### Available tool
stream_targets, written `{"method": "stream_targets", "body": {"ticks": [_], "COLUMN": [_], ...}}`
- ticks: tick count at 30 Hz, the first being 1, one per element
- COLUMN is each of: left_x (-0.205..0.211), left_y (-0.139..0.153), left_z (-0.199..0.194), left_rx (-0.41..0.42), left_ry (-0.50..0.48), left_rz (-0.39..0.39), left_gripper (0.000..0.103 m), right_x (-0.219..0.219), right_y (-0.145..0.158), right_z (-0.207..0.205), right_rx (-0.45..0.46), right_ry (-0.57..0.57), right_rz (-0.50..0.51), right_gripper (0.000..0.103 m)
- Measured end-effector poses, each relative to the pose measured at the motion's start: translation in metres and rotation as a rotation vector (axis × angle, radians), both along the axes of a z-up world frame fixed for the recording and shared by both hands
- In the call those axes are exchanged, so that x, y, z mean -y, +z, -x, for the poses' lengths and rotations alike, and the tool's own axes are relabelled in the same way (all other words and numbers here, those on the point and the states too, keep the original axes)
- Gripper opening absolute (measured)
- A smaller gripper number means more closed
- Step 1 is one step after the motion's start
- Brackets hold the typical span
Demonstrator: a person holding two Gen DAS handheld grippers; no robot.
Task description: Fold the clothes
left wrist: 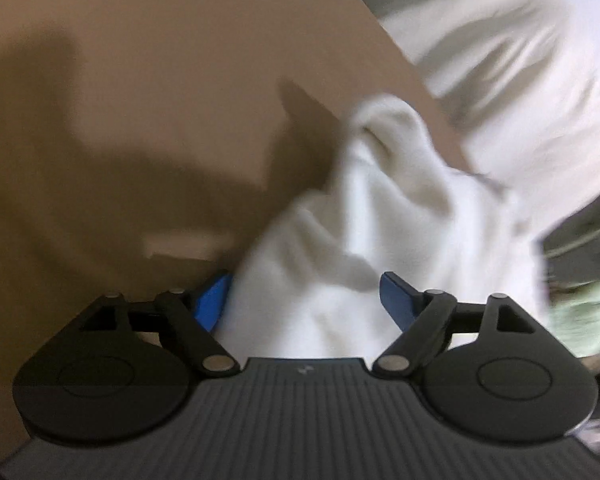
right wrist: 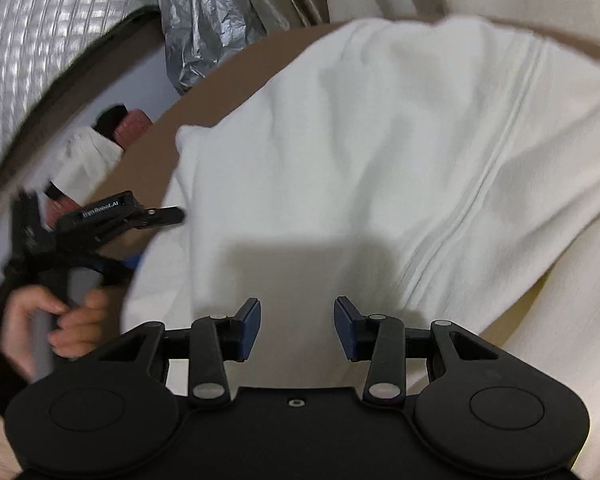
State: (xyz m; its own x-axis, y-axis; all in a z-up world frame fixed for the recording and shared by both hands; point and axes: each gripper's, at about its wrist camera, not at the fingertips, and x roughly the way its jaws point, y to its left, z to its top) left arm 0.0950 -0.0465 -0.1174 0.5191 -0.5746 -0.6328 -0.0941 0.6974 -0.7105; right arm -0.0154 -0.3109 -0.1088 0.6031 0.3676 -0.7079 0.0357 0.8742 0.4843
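- here, in the left wrist view, the left gripper (left wrist: 304, 300) has its two blue pads spread wide, with a bunched fold of the white garment (left wrist: 380, 220) lying between them
- the left blue pad (left wrist: 212, 300) sits at the edge of the cloth and the right one is against it, but the picture is blurred and i cannot tell whether either truly presses the fabric
- the garment in that view heaps up from the near middle toward the far right, over the right part of the brown table (left wrist: 160, 80)
- the table's far edge runs diagonally at the upper right, and pale cloth or bedding (left wrist: 500, 48) lies beyond it
- in the right wrist view, the right gripper (right wrist: 297, 330) hangs over the near part of the same white garment (right wrist: 360, 140), its blue pads apart and nothing between them but the cloth below; whether they touch it cannot be told
- the garment spreads across most of the brown table (right wrist: 148, 160), and a raised seam (right wrist: 480, 184) runs from far right down toward the near middle
- at the left of that view the left gripper (right wrist: 172, 216) reaches in at the garment's left edge, held by a person's hand (right wrist: 60, 320) on a grey handle
- far left beyond the table are a crumpled silver sheet (right wrist: 208, 20) and a quilted white surface (right wrist: 40, 40)
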Motion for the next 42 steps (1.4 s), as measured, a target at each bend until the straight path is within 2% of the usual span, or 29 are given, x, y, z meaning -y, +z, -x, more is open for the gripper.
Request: {"method": "stream_targets", "body": {"ticks": [1,2,3,4,6,8,11,14,16,18,19,20,22,26,29,32,34,36,37,38,39,40,41,42], "left_x": [0.001,0.003,0.006,0.012,0.028,0.046,0.075,0.115,0.141,0.165,0.176,0.184,0.192,0.193,0.200,0.200,0.178,0.156,0.146,0.136,0.130,0.124,0.117,0.110], "left_y": [-0.002,-0.002,0.000,0.009,0.031,0.054,0.084,0.101,0.088,0.063,0.050,0.037,0.019,0.004,0.005,0.010,0.022,0.034,0.042,0.049,0.055,0.061,0.065,0.064], "left_z": [0.000,0.001,0.002,0.005,0.013,0.028,0.058,0.089,0.110,0.126,0.135,0.142,0.141,0.131,0.135,0.140,0.142,0.143,0.138,0.133,0.125,0.118,0.111,0.105], "left_rx": [-0.011,-0.018,-0.012,0.016,0.085,0.199,0.358,0.421,0.344,0.216,0.156,0.112,0.056,-0.010,0.013,0.027,0.019,0.025,0.060,0.094,0.125,0.157,0.178,0.177], "left_ry": [-0.019,-0.033,-0.045,-0.061,-0.112,-0.149,-0.247,-0.402,-0.484,-0.558,-0.589,-0.605,-0.618,-0.612,-0.644,-0.683,-0.706,-0.717,-0.697,-0.675,-0.649,-0.623,-0.595,-0.562], "left_rz": [0.052,0.083,0.097,0.068,-0.039,-0.113,-0.079,-0.013,0.044,0.101,0.115,0.095,0.059,0.095,0.052,0.019,0.035,0.049,0.050,0.040,0.009,-0.023,-0.044,-0.045], "left_gripper": [0.023,0.020,0.020,0.020,0.020,0.020,0.020,0.020,0.020,0.020,0.020,0.020,0.020,0.020,0.020,0.023,0.024,0.035,0.041,0.043,0.043,0.047,0.053,0.054], "right_x": [0.002,0.005,0.007,0.010,0.018,0.035,0.065,0.088,0.093,0.087,0.082,0.078,0.068,0.049,0.025,0.012,0.010,0.009,0.007,0.003,0.000,-0.001,-0.002,-0.003], "right_y": [-0.001,-0.002,-0.003,-0.003,0.000,0.008,0.017,0.022,0.027,0.032,0.035,0.037,0.042,0.050,0.046,0.045,0.044,0.042,0.040,0.039,0.036,0.034,0.032,0.030], "right_z": [0.001,0.002,0.002,0.002,0.000,-0.003,-0.002,0.009,0.018,0.020,0.021,0.021,0.022,0.023,0.017,0.019,0.019,0.018,0.018,0.017,0.016,0.012,0.008,0.005], "right_rx": [-0.007,-0.011,-0.014,-0.017,-0.015,-0.016,0.017,0.059,0.103,0.130,0.142,0.153,0.175,0.211,0.188,0.188,0.194,0.204,0.211,0.219,0.228,0.230,0.222,0.209], "right_ry": [-0.004,-0.013,-0.025,-0.037,-0.052,-0.084,-0.139,-0.186,-0.187,-0.146,-0.120,-0.095,-0.044,0.062,0.182,0.294,0.308,0.309,0.317,0.330,0.330,0.317,0.314,0.320], "right_rz": [-0.019,-0.026,-0.021,-0.017,0.001,-0.015,-0.118,-0.210,-0.237,-0.209,-0.187,-0.166,-0.123,-0.021,0.109,0.139,0.141,0.143,0.170,0.220,0.264,0.295,0.316,0.331], "right_gripper": [0.046,0.046,0.046,0.046,0.046,0.047,0.048,0.048,0.048,0.048,0.048,0.048,0.048,0.053,0.056,0.061,0.061,0.059,0.056,0.055,0.049,0.039,0.018,0.010]}}
